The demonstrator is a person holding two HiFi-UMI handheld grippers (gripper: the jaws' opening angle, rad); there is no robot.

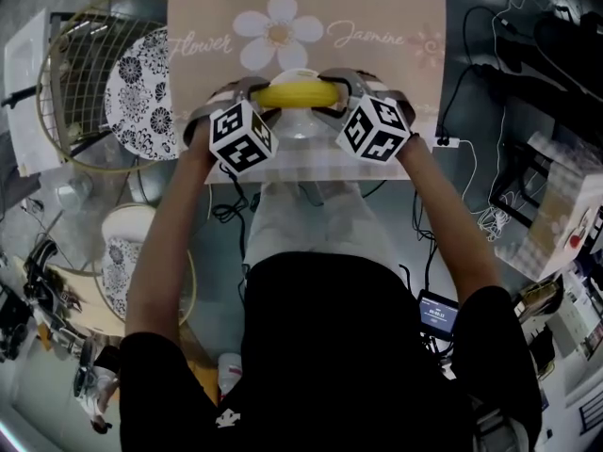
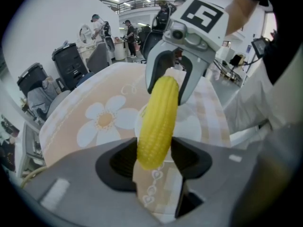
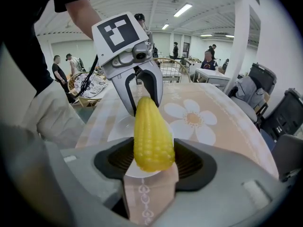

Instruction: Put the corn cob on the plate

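Note:
A yellow corn cob [image 1: 297,94] hangs level between my two grippers, just above a small white plate [image 1: 300,125] on the flowered tablecloth [image 1: 311,26]. My left gripper [image 1: 260,95] is shut on the cob's left end and my right gripper [image 1: 334,92] on its right end. In the left gripper view the corn cob [image 2: 158,119] runs from my left gripper [image 2: 156,161] up to the right gripper [image 2: 171,82], with the plate [image 2: 191,126] below. In the right gripper view the corn cob [image 3: 151,134] sits in my right gripper [image 3: 154,163], and the left gripper [image 3: 142,86] grips its far tip over the plate [image 3: 118,126].
A wire basket [image 1: 71,83] holding a black-patterned plate [image 1: 141,92] stands left of the table. A second patterned plate [image 1: 122,262] sits lower left. Cables [image 1: 490,158] and boxes [image 1: 565,215] lie on the right. People stand in the background [image 2: 128,34].

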